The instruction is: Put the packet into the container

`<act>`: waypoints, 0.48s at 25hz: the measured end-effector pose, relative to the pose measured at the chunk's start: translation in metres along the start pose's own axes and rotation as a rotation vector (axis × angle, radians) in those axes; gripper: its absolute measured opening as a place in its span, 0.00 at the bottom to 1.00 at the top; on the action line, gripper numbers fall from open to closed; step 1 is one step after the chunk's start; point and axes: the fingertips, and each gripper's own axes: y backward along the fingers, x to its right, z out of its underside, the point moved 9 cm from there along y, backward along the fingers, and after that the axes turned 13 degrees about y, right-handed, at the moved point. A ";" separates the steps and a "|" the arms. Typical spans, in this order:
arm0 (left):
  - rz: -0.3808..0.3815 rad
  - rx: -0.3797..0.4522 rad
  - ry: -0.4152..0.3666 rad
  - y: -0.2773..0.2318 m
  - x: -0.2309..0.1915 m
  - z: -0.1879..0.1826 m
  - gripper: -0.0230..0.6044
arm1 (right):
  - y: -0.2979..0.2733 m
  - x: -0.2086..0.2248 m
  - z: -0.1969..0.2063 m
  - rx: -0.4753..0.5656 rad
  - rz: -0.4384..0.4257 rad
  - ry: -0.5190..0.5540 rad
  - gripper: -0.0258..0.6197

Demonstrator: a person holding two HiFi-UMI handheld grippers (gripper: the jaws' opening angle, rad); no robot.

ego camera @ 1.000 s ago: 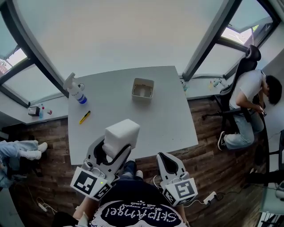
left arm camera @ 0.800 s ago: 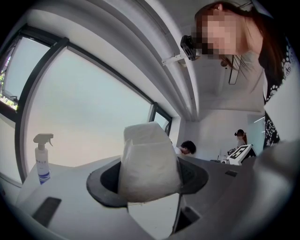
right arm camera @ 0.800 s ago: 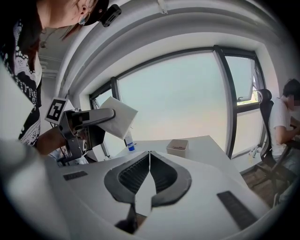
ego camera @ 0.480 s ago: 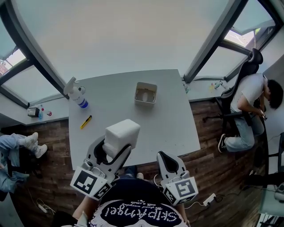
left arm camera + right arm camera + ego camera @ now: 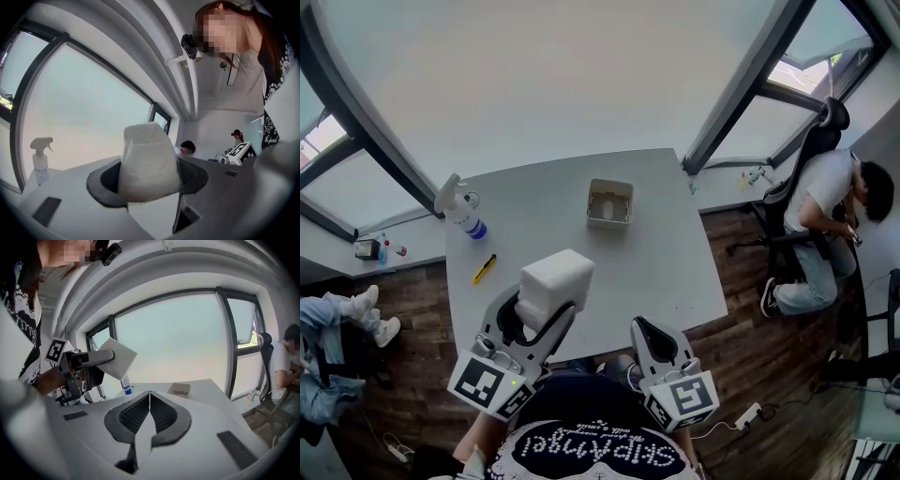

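The left gripper (image 5: 539, 323) has its jaws clamped on the white packet (image 5: 555, 281), held up by the table's (image 5: 666, 272) near edge. The right gripper (image 5: 653, 339), at its four o'clock, is pressed together on nothing. The container (image 5: 609, 202) sits well apart at one o'clock, so I'd say the carry and drop remain.

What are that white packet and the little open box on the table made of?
The packet looks like soft, matte white paper or thin film: folds and creases show at its end. The container seems stiff, pale, matte plastic or card, with thin straight walls; which, I cannot tell.
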 end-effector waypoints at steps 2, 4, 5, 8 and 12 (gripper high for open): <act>0.001 0.002 0.005 0.001 -0.002 -0.001 0.47 | 0.000 -0.001 -0.002 -0.003 0.006 0.005 0.06; -0.001 0.007 0.009 0.003 -0.003 -0.002 0.47 | 0.000 -0.001 -0.003 -0.004 0.005 0.017 0.06; -0.004 0.008 0.009 0.003 -0.004 -0.001 0.47 | -0.001 -0.001 -0.003 -0.002 0.004 0.016 0.06; -0.013 0.004 0.013 0.002 -0.006 0.002 0.47 | -0.002 -0.002 -0.003 0.000 -0.004 0.005 0.06; -0.027 0.003 0.020 0.001 0.000 0.006 0.47 | -0.003 0.004 -0.001 -0.014 -0.019 0.002 0.06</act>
